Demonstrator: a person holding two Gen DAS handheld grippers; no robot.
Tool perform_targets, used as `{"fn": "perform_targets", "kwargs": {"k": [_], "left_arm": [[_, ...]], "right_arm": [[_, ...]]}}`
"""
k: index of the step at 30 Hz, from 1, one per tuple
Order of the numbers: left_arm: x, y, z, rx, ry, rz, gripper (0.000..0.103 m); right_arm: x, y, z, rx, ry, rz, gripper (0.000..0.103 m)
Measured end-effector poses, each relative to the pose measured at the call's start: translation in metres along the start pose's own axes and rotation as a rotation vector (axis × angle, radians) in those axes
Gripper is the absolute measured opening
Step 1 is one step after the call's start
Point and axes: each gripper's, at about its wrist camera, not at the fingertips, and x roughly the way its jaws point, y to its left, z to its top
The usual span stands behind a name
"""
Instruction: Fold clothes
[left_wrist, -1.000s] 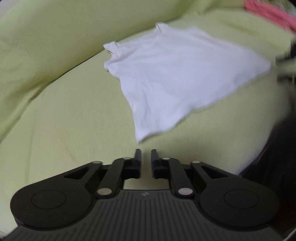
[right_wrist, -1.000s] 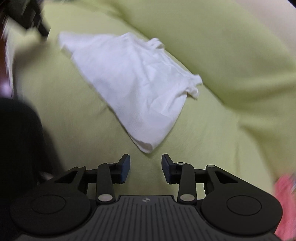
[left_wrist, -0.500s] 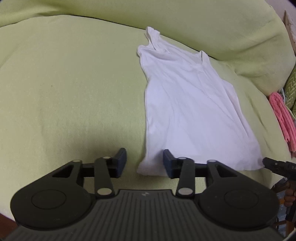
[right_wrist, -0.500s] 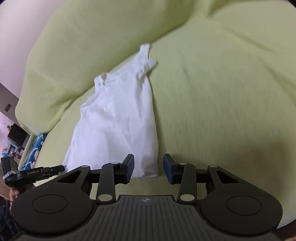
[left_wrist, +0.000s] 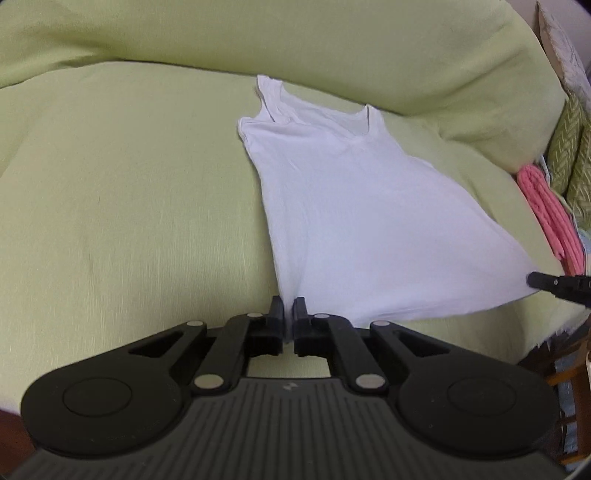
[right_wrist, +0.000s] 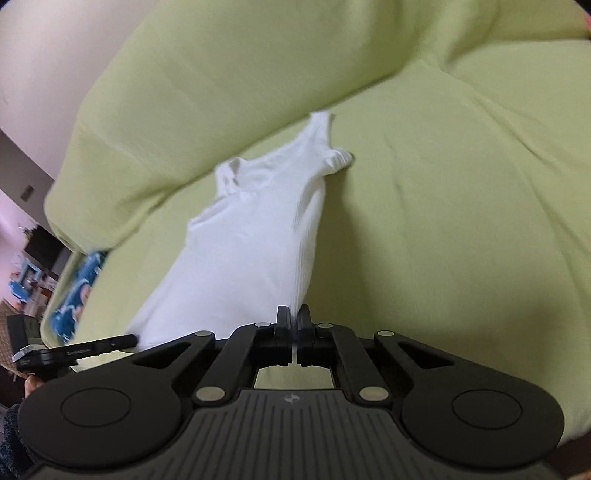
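The left gripper (left_wrist: 289, 308) has its jaws pinched on the near left corner of the hem of a white tank top (left_wrist: 354, 221), and the right gripper (right_wrist: 293, 315) has its jaws pinched on the other hem corner; in each wrist view a sliver of white cloth shows between the two fingers. Each view also catches the opposite gripper at its edge: the right one as a dark tip at the far right of the left view (left_wrist: 554, 286), the left one as a dark bar low at the left of the right view (right_wrist: 77, 350).

The tank top lies spread on the seat of a light green sofa (left_wrist: 129, 203), hem toward the cameras, straps toward the back cushion (one strap lies straight, the other is bunched a little). The cloth is mostly flat, with fine ribbing visible in the right view, and is pulled taut between the two held corners.

Only the left view shows one folded pink cloth (left_wrist: 550, 218) and a green patterned cushion (left_wrist: 569, 147) at the sofa's right end. Only the right view shows a blue printed thing (right_wrist: 75, 291) by the sofa's edge and a pale wall beyond.

One tank top, two grippers, one sofa.
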Motion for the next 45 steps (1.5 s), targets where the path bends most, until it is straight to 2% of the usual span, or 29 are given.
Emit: {"fn": "perform_targets", "kwargs": {"k": [5, 6, 8, 9, 11, 12, 13, 15, 16, 18, 20, 22, 24, 27, 30, 32, 35, 38, 41, 42, 43, 44, 45], "left_arm": [[0.031, -0.006, -0.032, 0.033, 0.095, 0.074, 0.003], [0.031, -0.007, -0.034, 0.044, 0.083, 0.080, 0.003], [0.024, -0.005, -0.030, 0.026, 0.090, 0.069, 0.007], [0.016, -0.002, -0.026, 0.016, 0.089, 0.061, 0.009], [-0.003, 0.004, -0.016, 0.019, 0.062, 0.063, 0.011], [-0.012, 0.007, -0.008, 0.025, 0.046, 0.075, 0.011], [-0.018, 0.009, 0.004, 0.034, 0.025, 0.092, 0.011], [-0.022, 0.015, 0.038, 0.042, -0.019, 0.097, 0.011], [-0.017, 0.019, 0.060, 0.046, -0.034, 0.087, 0.011], [0.004, 0.024, 0.105, 0.063, -0.056, 0.066, 0.011], [0.037, 0.032, 0.150, 0.072, -0.064, 0.022, 0.011], [0.076, 0.040, 0.193, 0.056, -0.061, -0.033, 0.011], [0.114, 0.050, 0.228, 0.036, -0.061, -0.070, 0.011], [0.162, 0.067, 0.262, -0.002, -0.057, -0.114, 0.023], [0.193, 0.082, 0.278, -0.020, -0.057, -0.139, 0.025], [0.207, 0.088, 0.280, -0.018, -0.059, -0.170, 0.031], [0.219, 0.089, 0.277, 0.001, -0.065, -0.202, 0.032], [0.226, 0.092, 0.278, 0.003, -0.080, -0.221, 0.032], [0.231, 0.095, 0.279, 0.020, -0.091, -0.232, 0.026], [0.231, 0.096, 0.279, 0.027, -0.095, -0.240, 0.022], [0.231, 0.096, 0.279, 0.034, -0.099, -0.245, 0.013], [0.232, 0.096, 0.278, 0.040, -0.103, -0.244, 0.012], [0.233, 0.096, 0.279, 0.045, -0.107, -0.245, 0.012]], "right_arm": [[0.018, -0.025, -0.037, 0.077, 0.086, -0.062, 0.004], [0.023, -0.027, -0.042, 0.083, 0.110, -0.086, 0.015], [0.028, -0.029, -0.048, 0.069, 0.130, -0.112, 0.017], [0.023, -0.029, -0.045, 0.052, 0.119, -0.129, 0.030], [0.012, -0.029, -0.033, 0.011, 0.086, -0.175, 0.048], [0.006, -0.029, -0.024, -0.011, 0.065, -0.203, 0.048], [0.000, -0.030, -0.015, -0.033, 0.045, -0.228, 0.048], [-0.001, -0.029, 0.017, -0.073, 0.009, -0.197, 0.047], [0.008, -0.025, 0.037, -0.099, -0.001, -0.150, 0.046], [0.028, -0.017, 0.076, -0.147, -0.020, -0.057, 0.021], [0.069, -0.009, 0.108, -0.122, 0.010, 0.022, 0.006], [0.110, -0.002, 0.139, -0.096, 0.041, 0.102, 0.006], [0.152, 0.006, 0.170, -0.071, 0.071, 0.181, 0.012], [0.214, 0.017, 0.216, -0.032, 0.116, 0.299, 0.023], [0.267, 0.025, 0.238, 0.034, 0.154, 0.362, 0.033], [0.299, 0.033, 0.250, 0.054, 0.177, 0.397, 0.033], [0.341, 0.044, 0.258, 0.097, 0.212, 0.454, 0.033], [0.374, 0.051, 0.257, 0.152, 0.249, 0.489, 0.033], [0.389, 0.056, 0.255, 0.174, 0.246, 0.515, 0.032], [0.392, 0.058, 0.255, 0.178, 0.245, 0.516, 0.029], [0.400, 0.061, 0.259, 0.176, 0.250, 0.526, 0.026], [0.404, 0.065, 0.260, 0.166, 0.256, 0.525, 0.020], [0.404, 0.068, 0.261, 0.143, 0.244, 0.506, 0.006]]}}
